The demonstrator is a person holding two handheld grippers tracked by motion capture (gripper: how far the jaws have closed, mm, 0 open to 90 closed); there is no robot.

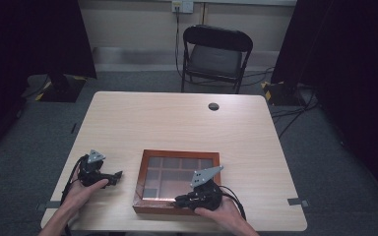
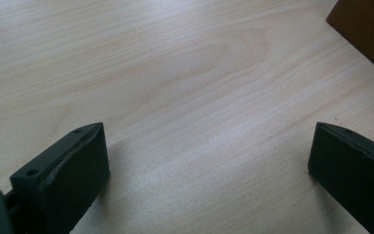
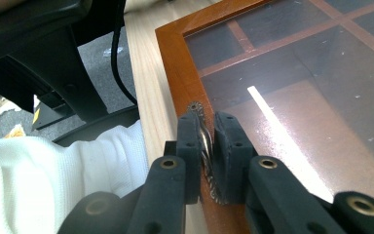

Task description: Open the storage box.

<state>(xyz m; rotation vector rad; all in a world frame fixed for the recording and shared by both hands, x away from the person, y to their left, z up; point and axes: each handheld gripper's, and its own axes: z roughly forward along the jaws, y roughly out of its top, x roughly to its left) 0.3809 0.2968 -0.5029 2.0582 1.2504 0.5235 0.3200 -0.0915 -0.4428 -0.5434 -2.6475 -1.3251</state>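
Observation:
A shallow brown wooden box (image 1: pixel 177 154) with a glass lid over several compartments lies near the table's front edge. My right gripper (image 1: pixel 180 200) reaches in at the box's front rim. In the right gripper view its jaws (image 3: pixel 207 122) are shut on a small ornate metal clasp (image 3: pixel 195 106) on the lid's frame (image 3: pixel 175 58). Left of the box, my left gripper (image 1: pixel 117 175) rests on the table and points toward it. The left gripper (image 2: pixel 208 131) stands open over bare wood, with a corner of the box (image 2: pixel 370 29) ahead at the upper right.
The light wooden table (image 1: pixel 177 118) has a round cable hole (image 1: pixel 213 106) near its far edge. A black folding chair (image 1: pixel 215 54) stands behind the table. A white sleeve (image 3: pixel 53 170) shows beside the box's front edge. Dark curtains hang at both sides.

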